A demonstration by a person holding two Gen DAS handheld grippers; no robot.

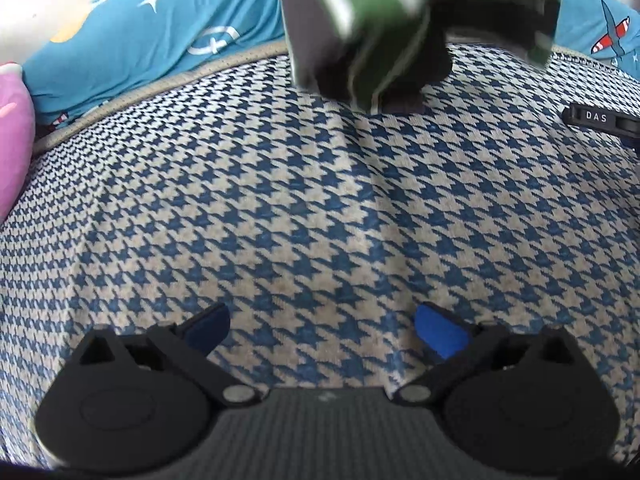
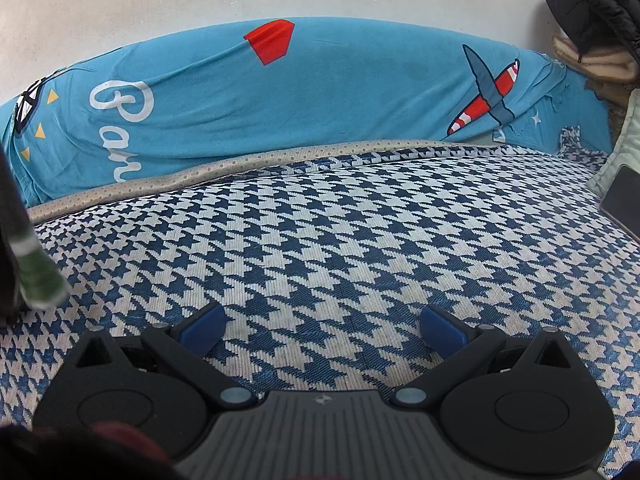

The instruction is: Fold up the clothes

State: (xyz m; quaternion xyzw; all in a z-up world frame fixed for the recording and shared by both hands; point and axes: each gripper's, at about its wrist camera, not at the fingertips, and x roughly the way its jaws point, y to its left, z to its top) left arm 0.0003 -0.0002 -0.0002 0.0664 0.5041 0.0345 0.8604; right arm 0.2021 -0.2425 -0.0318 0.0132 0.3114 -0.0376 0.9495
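Both grippers stand with their blue pads spread fully apart and nothing between them. Left gripper (image 1: 322, 330) points steeply down at a houndstooth-patterned bed cover (image 1: 280, 208); right gripper (image 2: 322, 328) is angled more shallowly over the same cover (image 2: 340, 240), looking toward the back wall.

Item for folding: a dark garment with green and white stripes (image 1: 360, 32), blurred by motion, hanging or bunched at the top of the left wrist view. Its lower edge appears to reach the cover, though contact cannot be confirmed. In the right wrist view only a sliver of that garment (image 2: 38, 280) shows at the far left edge.

Governing relation: the garment lies straight ahead of the left gripper and slightly to its right, well apart from the pads. From the right gripper it lies off to the left, near the frame edge. Judged from this, it sits between the two grippers and neither grips it. Its long axis cannot be read; the cloth is crumpled and smeared.

Other items noted: a teal printed sheet with aeroplane motifs (image 2: 320, 92) along the wall, a pink cushion (image 1: 14, 140) at left, a dark flat device (image 2: 624, 200) at the right edge, and a black padded jacket (image 2: 600, 0) above it.

Assessment: folding not begun; the next move likely calls for both grippers to close in on the garment.
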